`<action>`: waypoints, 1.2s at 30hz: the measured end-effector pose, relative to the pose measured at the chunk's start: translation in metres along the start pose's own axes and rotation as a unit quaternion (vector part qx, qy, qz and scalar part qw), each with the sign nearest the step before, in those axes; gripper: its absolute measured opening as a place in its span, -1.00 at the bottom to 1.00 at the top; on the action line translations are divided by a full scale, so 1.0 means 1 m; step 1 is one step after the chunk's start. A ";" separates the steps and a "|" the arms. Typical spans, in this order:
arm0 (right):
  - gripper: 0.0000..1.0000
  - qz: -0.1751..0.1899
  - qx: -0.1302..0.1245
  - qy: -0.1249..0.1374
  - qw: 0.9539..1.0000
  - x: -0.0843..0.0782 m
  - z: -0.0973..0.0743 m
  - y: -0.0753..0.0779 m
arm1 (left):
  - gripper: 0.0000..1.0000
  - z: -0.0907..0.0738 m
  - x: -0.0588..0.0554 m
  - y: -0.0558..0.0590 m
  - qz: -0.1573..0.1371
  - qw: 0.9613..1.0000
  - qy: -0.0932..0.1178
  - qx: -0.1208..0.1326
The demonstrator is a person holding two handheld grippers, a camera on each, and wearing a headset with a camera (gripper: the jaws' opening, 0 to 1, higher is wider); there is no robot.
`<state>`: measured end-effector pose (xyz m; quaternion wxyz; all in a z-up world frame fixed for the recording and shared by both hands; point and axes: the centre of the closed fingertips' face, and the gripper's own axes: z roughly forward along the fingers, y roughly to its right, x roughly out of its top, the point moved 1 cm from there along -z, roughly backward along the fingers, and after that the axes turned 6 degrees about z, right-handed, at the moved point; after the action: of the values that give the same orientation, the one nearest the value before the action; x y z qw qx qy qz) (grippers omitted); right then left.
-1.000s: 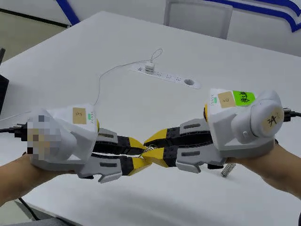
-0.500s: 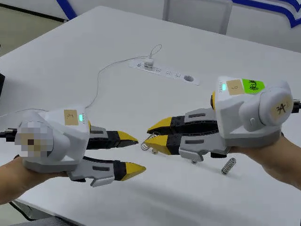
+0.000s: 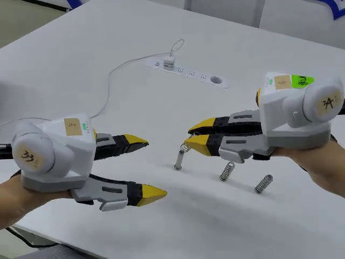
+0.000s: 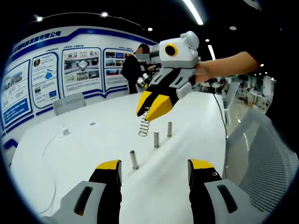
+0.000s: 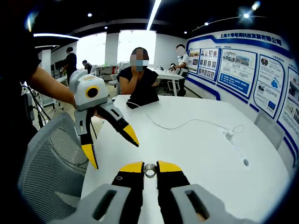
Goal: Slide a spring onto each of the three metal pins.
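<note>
Since a second ago the grippers have drawn apart, and the spring has stayed with the right one.

Head view: the left gripper (image 3: 144, 167), jaws spread wide, sits well left of the bare pin (image 3: 178, 160). The right gripper (image 3: 193, 135) pinches the spring (image 3: 185, 147) just above that pin. To the pin's right stand the middle pin (image 3: 227, 171) and the end pin (image 3: 263, 183), each wearing a spring.

Left gripper view: the spring dangles near the bare pin, not on it.

Right gripper view: the jaws are clamped on the spring's coil.

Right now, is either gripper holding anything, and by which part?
The right gripper grips a spring by its upper end, the rest hanging free below the jaws. The left gripper is open and holds nothing.
</note>
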<state>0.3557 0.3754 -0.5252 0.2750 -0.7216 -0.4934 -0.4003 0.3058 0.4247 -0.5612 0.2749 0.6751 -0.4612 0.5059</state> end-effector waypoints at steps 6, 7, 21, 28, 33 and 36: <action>-0.79 0.007 -0.008 -0.023 1.000 -0.009 0.015 0.016 | 0.34 -0.002 -0.004 -0.008 -0.011 1.000 0.009 0.016; -0.79 0.006 -0.009 -0.029 1.000 -0.011 0.018 0.019 | 0.33 -0.002 -0.005 -0.009 -0.013 1.000 0.008 0.016; -0.79 0.019 -0.003 -0.062 0.998 -0.026 0.037 0.029 | 0.62 -0.003 0.000 -0.024 -0.032 0.999 0.018 0.036; -0.79 0.034 0.004 -0.074 0.997 -0.032 0.040 0.029 | 0.69 -0.004 0.003 -0.027 -0.033 0.998 0.022 0.041; -0.79 0.043 0.006 -0.075 0.996 -0.034 0.043 0.029 | 0.72 -0.003 0.003 -0.025 -0.033 0.998 0.020 0.040; -0.79 0.040 0.006 -0.078 0.996 -0.035 0.045 0.030 | 0.72 -0.003 0.004 -0.025 -0.033 0.998 0.019 0.041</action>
<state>0.3904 0.3832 -0.5789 0.2558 -0.7682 -0.4867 -0.3280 0.3271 0.4360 -0.5547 0.2725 0.6905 -0.4126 0.5280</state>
